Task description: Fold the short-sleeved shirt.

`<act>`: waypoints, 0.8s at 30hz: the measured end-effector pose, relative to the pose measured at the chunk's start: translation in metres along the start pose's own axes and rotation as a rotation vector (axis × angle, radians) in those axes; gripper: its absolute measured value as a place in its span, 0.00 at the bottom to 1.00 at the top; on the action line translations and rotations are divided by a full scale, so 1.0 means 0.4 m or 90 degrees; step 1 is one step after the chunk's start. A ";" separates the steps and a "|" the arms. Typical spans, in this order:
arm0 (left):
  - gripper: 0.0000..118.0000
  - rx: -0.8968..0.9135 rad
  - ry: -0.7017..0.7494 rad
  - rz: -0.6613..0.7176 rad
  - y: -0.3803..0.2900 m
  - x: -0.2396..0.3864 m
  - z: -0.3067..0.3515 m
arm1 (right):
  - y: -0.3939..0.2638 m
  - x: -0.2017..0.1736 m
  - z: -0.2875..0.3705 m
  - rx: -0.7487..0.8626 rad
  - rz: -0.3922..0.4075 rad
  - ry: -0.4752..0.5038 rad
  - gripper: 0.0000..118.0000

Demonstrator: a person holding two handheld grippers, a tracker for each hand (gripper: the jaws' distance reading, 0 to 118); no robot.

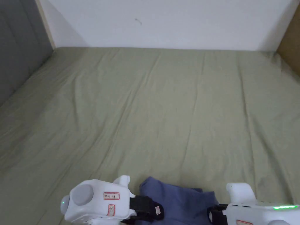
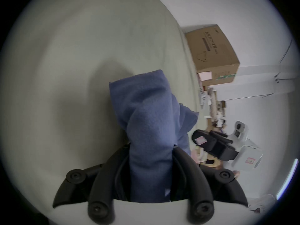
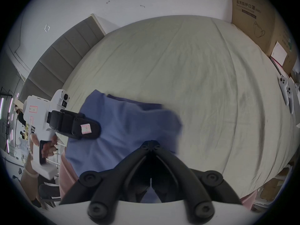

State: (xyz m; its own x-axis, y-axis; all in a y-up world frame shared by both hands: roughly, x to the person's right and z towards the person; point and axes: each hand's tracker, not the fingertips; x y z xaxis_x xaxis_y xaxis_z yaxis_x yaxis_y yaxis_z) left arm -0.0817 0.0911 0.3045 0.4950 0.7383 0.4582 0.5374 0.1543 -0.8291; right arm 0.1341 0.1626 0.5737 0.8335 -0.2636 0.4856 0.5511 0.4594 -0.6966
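— Where's the shirt [image 1: 178, 202] sitting?

— Bunched at the near edge of the green bedsheet [image 1: 164, 117], strung between the two grippers; blue cloth, crumpled, its far edge lying on the sheet just ahead of both sets of tips.

— And the left gripper [image 2: 151, 149]?

— Clenched on the shirt; in the left gripper view a thick fold runs up between its black jaws, both pressing on it; the cloth stands ahead of the tips in a rumpled hump.

— The right gripper [image 3: 151, 145]?

— Jaws drawn together, tips meeting at the shirt's near hem; the right gripper view blurs there, so whether cloth sits between them I cannot tell.

— Anything else nearby?

— A cardboard box [image 3: 259, 20] far beyond the right gripper, at the bed's side; a white game controller [image 3: 286, 92] lies on the sheet just below it.
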 end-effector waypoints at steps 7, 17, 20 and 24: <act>0.24 0.033 0.247 -0.049 0.098 -0.125 0.304 | 0.008 0.003 0.000 0.006 -0.013 -0.011 0.00; 0.24 -0.042 0.838 -0.136 0.230 -0.315 0.604 | 0.002 0.006 -0.032 -0.019 -0.024 -0.021 0.00; 0.38 -0.025 0.855 -0.085 0.239 -0.370 0.646 | 0.007 0.003 -0.044 -0.023 -0.028 -0.017 0.00; 0.95 0.034 0.803 -0.034 0.229 -0.376 0.681 | 0.012 0.000 -0.048 -0.026 -0.024 -0.015 0.00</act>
State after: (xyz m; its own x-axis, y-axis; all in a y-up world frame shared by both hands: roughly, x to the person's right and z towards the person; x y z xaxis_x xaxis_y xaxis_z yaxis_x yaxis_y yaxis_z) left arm -0.2930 0.1731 0.0724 0.7949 -0.4025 0.4540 0.5634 0.2121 -0.7985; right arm 0.1374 0.1485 0.5602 0.8111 -0.2603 0.5238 0.5839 0.4137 -0.6985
